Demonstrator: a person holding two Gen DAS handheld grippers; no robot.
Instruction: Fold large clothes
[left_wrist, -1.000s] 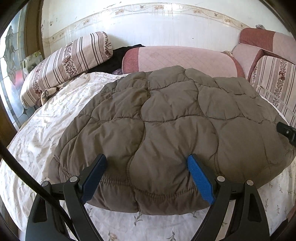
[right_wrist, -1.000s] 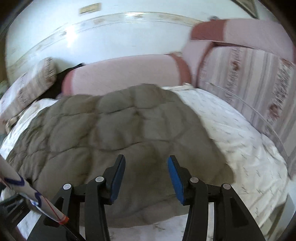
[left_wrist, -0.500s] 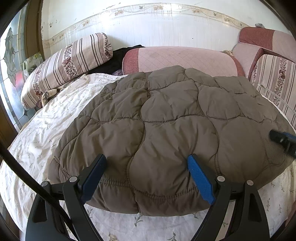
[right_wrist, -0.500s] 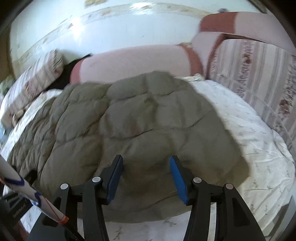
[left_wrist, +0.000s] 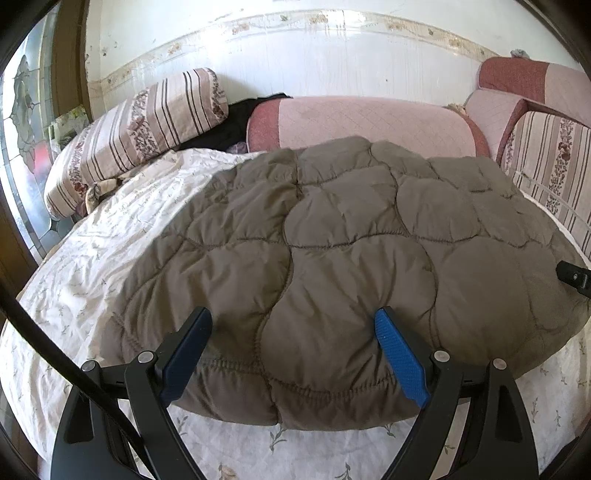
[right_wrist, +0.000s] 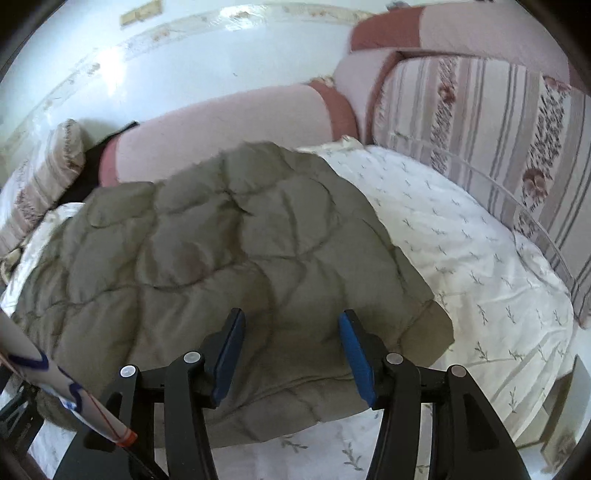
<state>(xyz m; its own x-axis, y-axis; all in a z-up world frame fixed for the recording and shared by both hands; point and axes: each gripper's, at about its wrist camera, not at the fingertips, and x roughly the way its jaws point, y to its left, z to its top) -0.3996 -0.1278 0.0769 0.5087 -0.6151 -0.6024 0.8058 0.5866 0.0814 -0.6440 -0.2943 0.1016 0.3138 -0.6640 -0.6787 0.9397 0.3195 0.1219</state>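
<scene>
I kept the left tool (left_wrist: 291, 328) spread wide over the near hem of the brown quilted padded jacket (left_wrist: 332, 266), with nothing pinched between its blue pads. The right tool (right_wrist: 290, 332) stood about half open and its jaws had just been opening; I could not tell if the pads touched the fabric below. The jacket lay flat on the bed with the white leaf-patterned sheet (right_wrist: 480, 266). The right view was blurred, and a white paper-wrapped stick (right_wrist: 55, 391) was cut off at its left edge.
</scene>
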